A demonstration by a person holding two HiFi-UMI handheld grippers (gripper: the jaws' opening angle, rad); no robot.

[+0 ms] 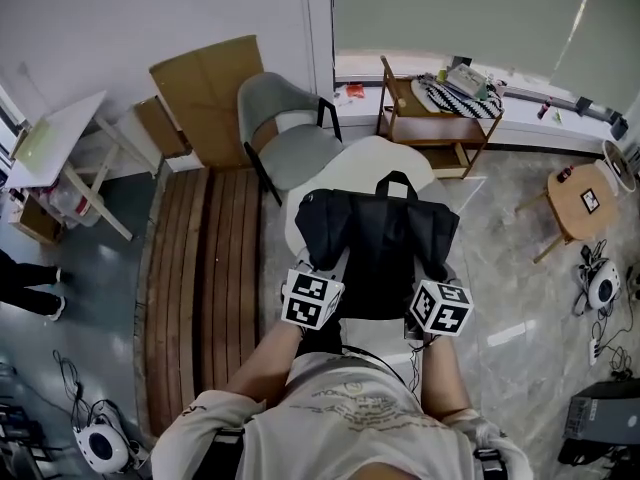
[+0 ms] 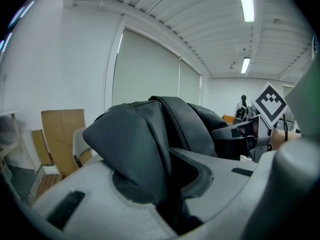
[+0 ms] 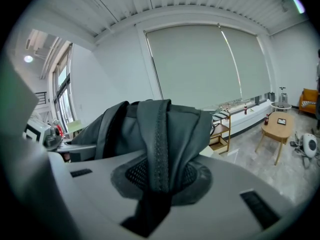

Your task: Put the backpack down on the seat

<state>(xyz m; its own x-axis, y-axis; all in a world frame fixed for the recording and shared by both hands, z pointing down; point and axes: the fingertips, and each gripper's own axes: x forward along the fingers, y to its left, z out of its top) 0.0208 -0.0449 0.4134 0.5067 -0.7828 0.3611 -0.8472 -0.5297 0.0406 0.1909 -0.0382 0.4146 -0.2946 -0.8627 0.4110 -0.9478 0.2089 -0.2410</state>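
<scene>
Two grippers clamp the black backpack (image 1: 385,233) over the white seat (image 1: 372,156).
Both forearms (image 1: 262,360) reach forward side by side, grippers tipped slightly down: left gripper (image 2: 167,184) at the bag's left edge, right gripper (image 3: 157,184) at its right edge. Backpack is soft matte black and sags between them, handle loop (image 1: 396,182) on the far side. It covers the seat's near part, contact unclear. Seat is smooth, rounded, white. Grey shell chair (image 1: 285,133) stands just beyond it. Left jaws are closed on a fold of pebbled black fabric, right jaws on a padded strap (image 3: 159,149) with stitched edge and mesh backing.
</scene>
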